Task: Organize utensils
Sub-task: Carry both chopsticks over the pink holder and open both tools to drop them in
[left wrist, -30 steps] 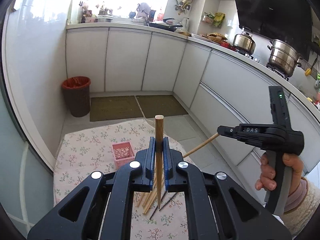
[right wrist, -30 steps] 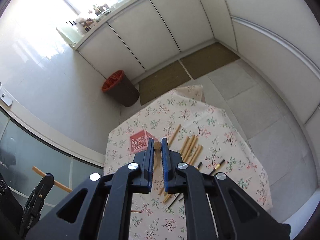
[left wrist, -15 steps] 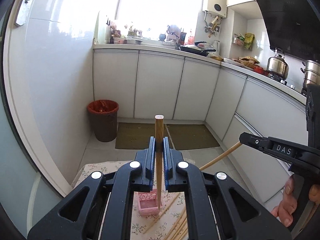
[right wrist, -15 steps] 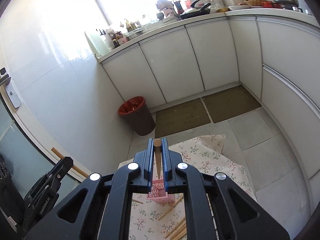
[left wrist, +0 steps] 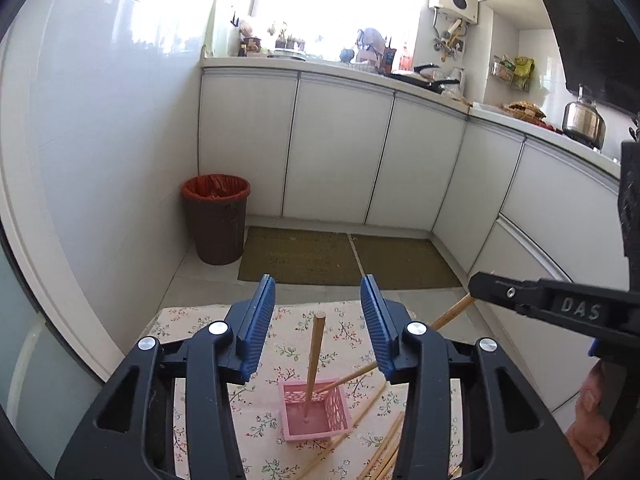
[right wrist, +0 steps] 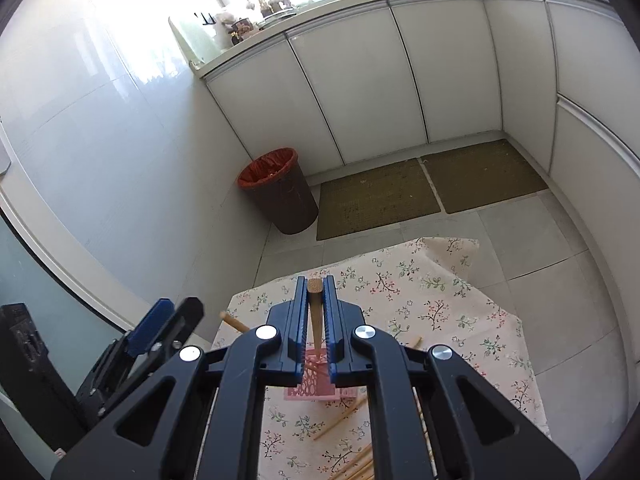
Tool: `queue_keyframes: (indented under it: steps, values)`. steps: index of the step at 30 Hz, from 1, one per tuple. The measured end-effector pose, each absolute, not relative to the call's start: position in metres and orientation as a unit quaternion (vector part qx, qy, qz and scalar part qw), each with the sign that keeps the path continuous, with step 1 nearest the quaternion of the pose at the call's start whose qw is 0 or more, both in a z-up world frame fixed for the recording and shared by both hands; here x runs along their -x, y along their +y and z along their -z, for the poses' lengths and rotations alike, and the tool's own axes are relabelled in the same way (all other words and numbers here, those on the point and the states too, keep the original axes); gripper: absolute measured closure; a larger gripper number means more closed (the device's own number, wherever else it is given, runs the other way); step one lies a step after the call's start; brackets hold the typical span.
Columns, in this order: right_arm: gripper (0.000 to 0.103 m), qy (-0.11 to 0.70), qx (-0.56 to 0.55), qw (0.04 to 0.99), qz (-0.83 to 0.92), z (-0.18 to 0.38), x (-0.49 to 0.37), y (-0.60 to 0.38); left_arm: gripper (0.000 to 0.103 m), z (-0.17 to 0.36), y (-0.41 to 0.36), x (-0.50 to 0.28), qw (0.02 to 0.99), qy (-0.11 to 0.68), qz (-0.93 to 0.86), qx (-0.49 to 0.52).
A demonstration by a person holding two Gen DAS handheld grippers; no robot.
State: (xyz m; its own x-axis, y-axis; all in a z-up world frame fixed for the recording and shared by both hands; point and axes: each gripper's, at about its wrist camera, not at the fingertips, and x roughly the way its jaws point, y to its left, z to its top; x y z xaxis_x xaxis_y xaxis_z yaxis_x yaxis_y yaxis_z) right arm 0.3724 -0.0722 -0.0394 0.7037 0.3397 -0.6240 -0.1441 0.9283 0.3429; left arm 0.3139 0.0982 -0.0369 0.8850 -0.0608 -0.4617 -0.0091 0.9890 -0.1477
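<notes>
A small pink lattice basket [left wrist: 316,412] stands on the floral tablecloth [left wrist: 192,320]. One wooden chopstick [left wrist: 314,360] stands tilted with its tip in the basket. My left gripper [left wrist: 318,320] is open and empty above it, jaws wide apart. My right gripper [right wrist: 316,316] is shut on a second chopstick [right wrist: 315,312], whose tip reaches down into the basket [right wrist: 312,384]. In the left wrist view that chopstick [left wrist: 448,314] slants from the right gripper toward the basket. Several loose chopsticks [left wrist: 380,452] lie on the cloth right of the basket.
The table stands in a kitchen with white cabinets [left wrist: 340,152]. A brown bin with a red liner [left wrist: 216,216] stands on the floor by the left wall, beside two green mats [left wrist: 296,256]. The cloth's far edge [right wrist: 448,244] hangs over the table.
My left gripper has opened and let go of its chopstick, which now stands in the pink basket. Both grippers have come lower over the basket. The right gripper stays shut on its chopstick.
</notes>
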Motion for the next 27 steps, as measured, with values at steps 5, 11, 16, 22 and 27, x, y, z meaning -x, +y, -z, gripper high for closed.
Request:
queue_keyframes:
  steps: [5, 11, 16, 22, 27]
  values:
    - [0.095, 0.366, -0.13, 0.912, -0.13, 0.042, -0.375, -0.068, 0.056, 0.012, 0.119, -0.294, 0.972, 0.205, 0.002, 0.118]
    - [0.095, 0.384, -0.119, 0.907, -0.125, 0.052, -0.38, -0.057, 0.054, 0.007, 0.136, -0.278, 0.97, 0.198, -0.011, 0.14]
    - [0.091, 0.392, -0.104, 0.908, -0.11, 0.061, -0.383, -0.05, 0.054, 0.019, 0.134, -0.28, 0.967, 0.222, -0.018, 0.126]
    - [0.079, 0.374, -0.109, 0.917, -0.091, 0.05, -0.367, -0.063, 0.048, 0.02, 0.132, -0.272, 0.967, 0.228, -0.019, 0.115]
    - [0.063, 0.35, -0.098, 0.929, -0.077, 0.042, -0.338, -0.071, 0.041, 0.019, 0.123, -0.268, 0.965, 0.24, -0.02, 0.102]
